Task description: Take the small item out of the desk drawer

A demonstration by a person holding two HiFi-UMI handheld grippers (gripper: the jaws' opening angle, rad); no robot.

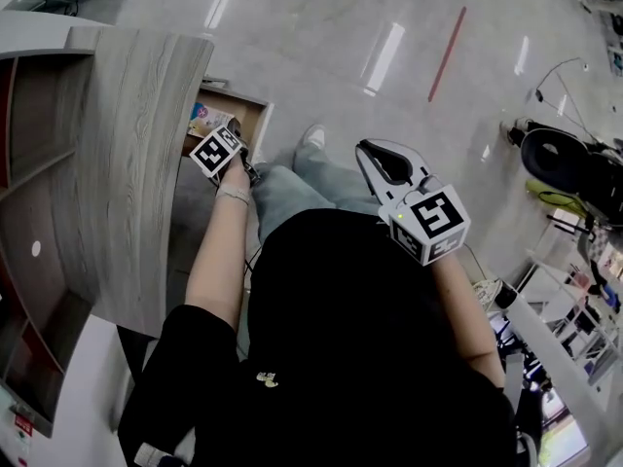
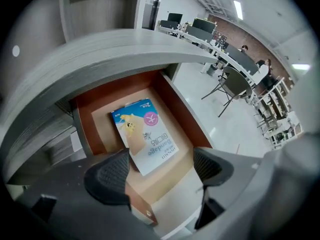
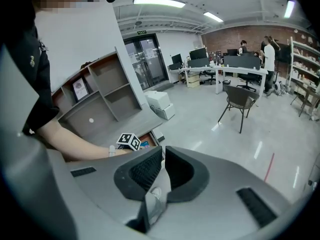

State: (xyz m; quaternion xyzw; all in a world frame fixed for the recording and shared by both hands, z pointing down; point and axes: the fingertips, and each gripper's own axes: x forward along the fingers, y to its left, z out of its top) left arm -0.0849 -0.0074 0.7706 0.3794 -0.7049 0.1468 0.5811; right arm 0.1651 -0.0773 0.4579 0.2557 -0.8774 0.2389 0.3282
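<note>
**Drawer open under the desk edge**

The grey wood desk [image 1: 127, 163] fills the left, its edge overhanging the open drawer [image 2: 175, 101]. A flat bandage pack [image 2: 145, 134] lies on the drawer bottom, below the left gripper [image 2: 160, 170], whose jaws stand apart, gripping nothing. The right gripper [image 3: 163, 154] hangs clenched and empty over polished floor [image 1: 331, 27], open to the right.
</note>
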